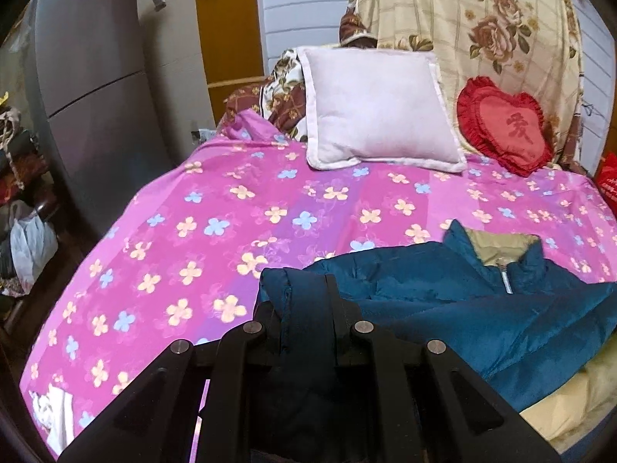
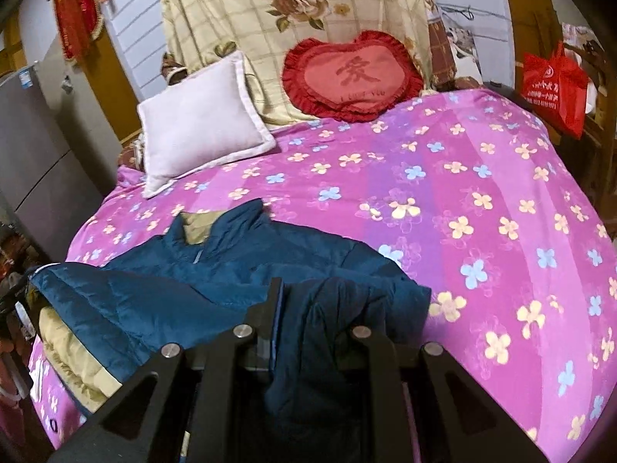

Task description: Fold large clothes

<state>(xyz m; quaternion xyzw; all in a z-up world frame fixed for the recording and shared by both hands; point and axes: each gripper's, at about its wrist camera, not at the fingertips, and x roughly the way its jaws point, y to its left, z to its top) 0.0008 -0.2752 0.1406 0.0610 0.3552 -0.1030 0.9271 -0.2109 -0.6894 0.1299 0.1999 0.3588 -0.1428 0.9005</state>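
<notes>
jacket [image 1: 455, 301], blue and padded, sprawls on the near side of the pink flowered bedspread [image 1: 239, 231]. left gripper [image 1: 304, 301] and right gripper [image 2: 308, 301] are each clamped on a fold of it, probably the hem corners, ready to carry that edge toward the collar.

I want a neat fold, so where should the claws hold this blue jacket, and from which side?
Keep to the blue jacket near corners, from the bed's foot. Left claw and right claw are each shut on a bunched edge there. The collar lies farthest, toward the pillows, so the body drapes evenly.
</notes>
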